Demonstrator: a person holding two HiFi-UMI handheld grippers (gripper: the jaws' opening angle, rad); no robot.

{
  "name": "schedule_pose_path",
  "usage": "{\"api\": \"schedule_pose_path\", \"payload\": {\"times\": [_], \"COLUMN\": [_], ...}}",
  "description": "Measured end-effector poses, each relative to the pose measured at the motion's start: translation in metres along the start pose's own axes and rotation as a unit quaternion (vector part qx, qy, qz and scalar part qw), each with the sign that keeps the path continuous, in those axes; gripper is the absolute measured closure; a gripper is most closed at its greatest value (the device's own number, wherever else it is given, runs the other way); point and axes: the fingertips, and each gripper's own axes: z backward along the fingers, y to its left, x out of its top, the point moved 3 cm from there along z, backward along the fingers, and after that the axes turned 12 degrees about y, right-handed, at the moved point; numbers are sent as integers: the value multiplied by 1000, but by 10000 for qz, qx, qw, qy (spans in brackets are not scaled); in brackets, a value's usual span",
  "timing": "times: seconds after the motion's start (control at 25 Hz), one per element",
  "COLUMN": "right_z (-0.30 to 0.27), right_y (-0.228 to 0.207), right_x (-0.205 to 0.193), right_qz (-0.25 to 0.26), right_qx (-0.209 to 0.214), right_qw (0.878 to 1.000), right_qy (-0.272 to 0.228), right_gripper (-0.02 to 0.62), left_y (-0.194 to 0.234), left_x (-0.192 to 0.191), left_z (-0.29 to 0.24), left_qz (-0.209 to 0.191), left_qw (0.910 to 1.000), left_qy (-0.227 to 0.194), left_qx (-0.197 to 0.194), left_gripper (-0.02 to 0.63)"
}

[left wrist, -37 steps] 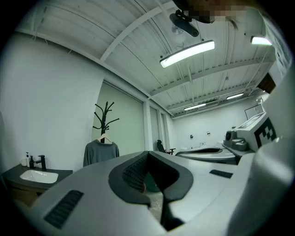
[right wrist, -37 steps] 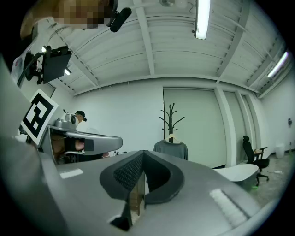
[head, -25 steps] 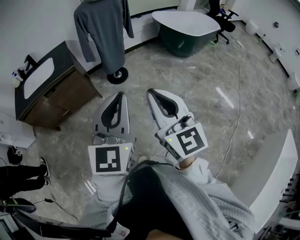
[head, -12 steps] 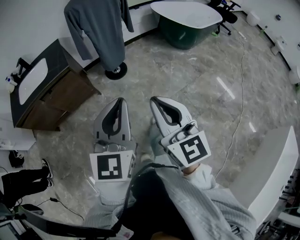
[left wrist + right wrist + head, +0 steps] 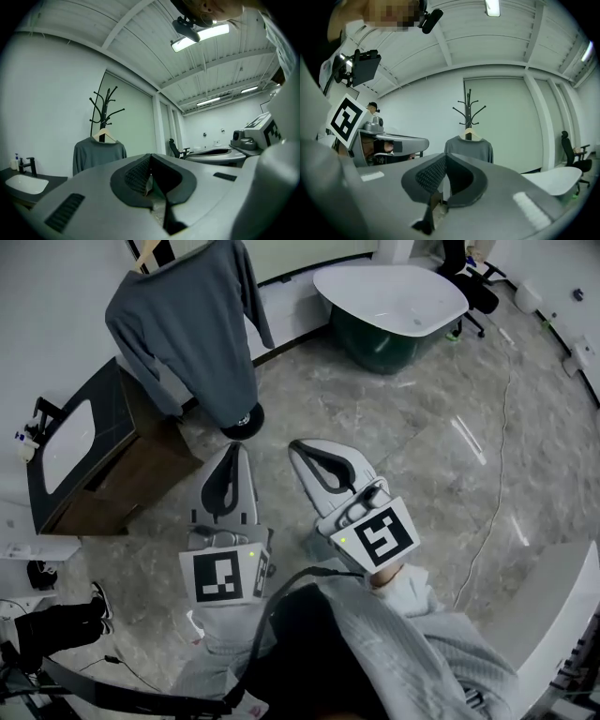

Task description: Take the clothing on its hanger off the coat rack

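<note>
Grey marbled floor and pale walls frame a bathroom-like showroom. A grey long-sleeved sweater [image 5: 192,334] hangs on a light wooden hanger [image 5: 104,136], whose hook sits over a branch of a black tree-shaped coat rack [image 5: 103,110] by the wall. The sweater hangs straight down, shoulders spread across the hanger's bar, hem above the rack's round base.

Just left of it stands a dark wooden vanity with a white inset basin [image 5: 70,442]; well to the right is a white oval bathtub with a dark green shell [image 5: 394,296].

Both grippers are well short of the garment, side by side and pointing toward it. The left gripper [image 5: 236,451] looks the nearer, with the sweater ahead and left of its line; the right gripper [image 5: 302,448] sees it almost dead ahead. Each has its jaws pressed together on nothing, so they will probably need to part before reaching up to the hanger.
</note>
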Motion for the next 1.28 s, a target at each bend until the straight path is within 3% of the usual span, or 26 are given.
{"api": "schedule_pose_path", "payload": {"times": [0.24, 0.44, 0.68, 1.0, 1.12, 1.28], "right_z": [-46, -103, -185, -325, -376, -430], "right_y": [-94, -136, -174, -243, -255, -263], "right_x": [36, 23, 0, 39, 61, 70], "right_qz": [224, 78, 69, 338, 555, 705], "right_qx": [431, 768, 942, 856, 849, 894], "right_qw": [9988, 9968, 9950, 9957, 9948, 9933], "right_qy": [-63, 228, 340, 77, -50, 183], "right_gripper": [592, 592, 592, 592, 592, 592], "left_y": [4, 35, 85, 181, 225, 274], "left_x": [38, 34, 12, 54, 67, 74], "left_z": [-91, -154, -230, -349, -381, -401], "left_qz": [179, 291, 237, -136, -117, -26], "left_qw": [9986, 9962, 9956, 9965, 9957, 9927], "left_qy": [-88, 179, 425, 154, 104, 207], "left_qx": [489, 804, 795, 810, 912, 1191], "left_gripper": [601, 601, 601, 601, 601, 601]}}
